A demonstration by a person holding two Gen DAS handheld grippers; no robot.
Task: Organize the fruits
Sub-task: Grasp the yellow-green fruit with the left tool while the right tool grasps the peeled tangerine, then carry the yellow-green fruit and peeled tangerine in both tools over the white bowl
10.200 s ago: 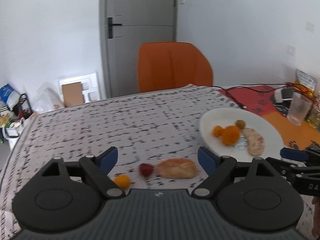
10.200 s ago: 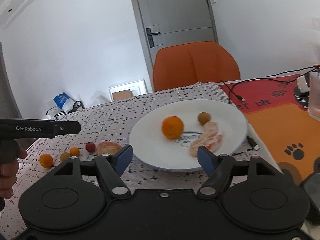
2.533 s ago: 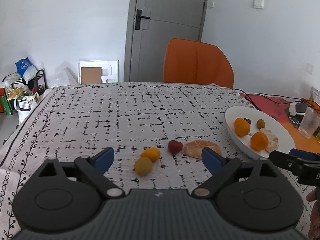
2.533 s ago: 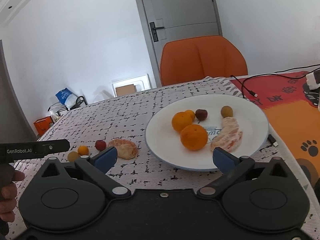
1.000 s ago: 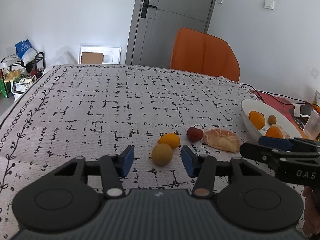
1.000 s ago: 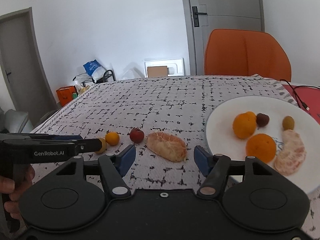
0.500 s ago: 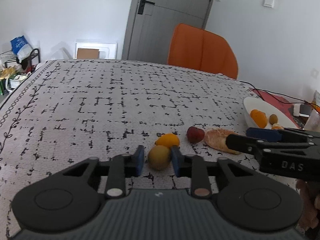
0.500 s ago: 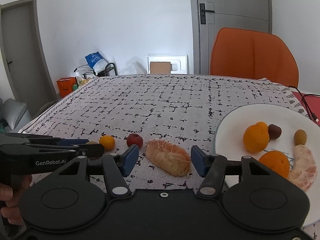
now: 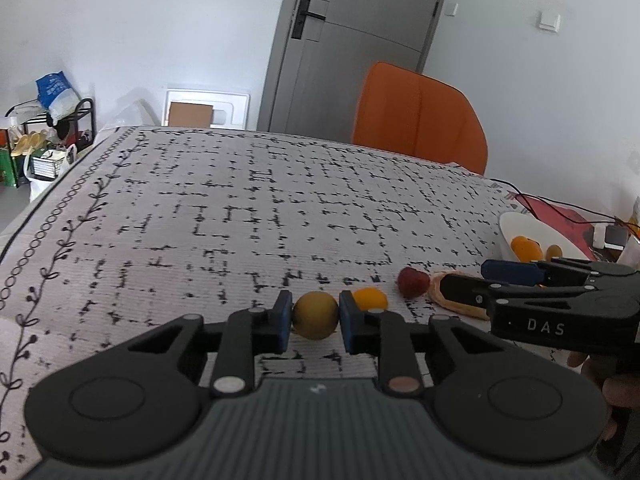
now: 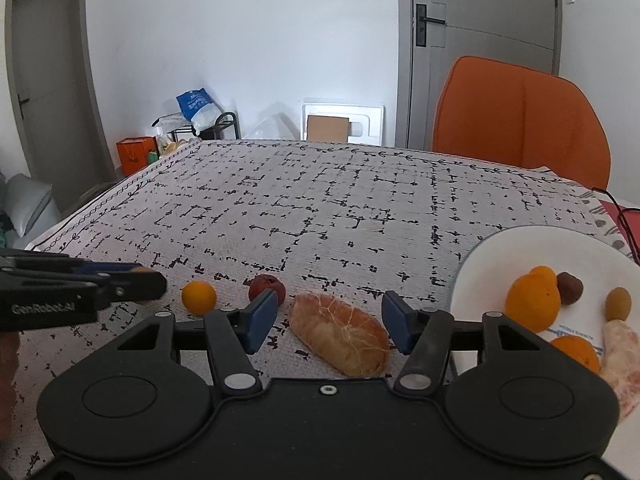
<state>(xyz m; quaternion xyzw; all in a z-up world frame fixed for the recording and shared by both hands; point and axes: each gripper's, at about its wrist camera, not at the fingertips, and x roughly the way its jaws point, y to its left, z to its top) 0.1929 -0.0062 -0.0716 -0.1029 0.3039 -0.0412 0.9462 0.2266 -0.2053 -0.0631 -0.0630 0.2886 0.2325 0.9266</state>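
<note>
**On the patterned cloth: 2 pickups in hand**

On the near part of the black-and-white patterned tablecloth (image 10: 320, 208), my left gripper (image 9: 313, 317) is clamped on the round yellow-green fruit (image 9: 315, 314). My right gripper (image 10: 325, 320) stands apart, its blue pads (image 10: 260, 317) flanking the peeled orange segment cluster (image 10: 340, 336) without touching it. A small orange kumquat (image 10: 199, 297) and a dark red fruit (image 10: 267, 287) lie just left of that cluster. The white round plate (image 10: 500, 248) sits at right, already bearing 5 or so pieces. I judge this the grasp step; next I would lift the left catch clear, carry it right to the plate, and pinch the soft cluster gently.
</note>
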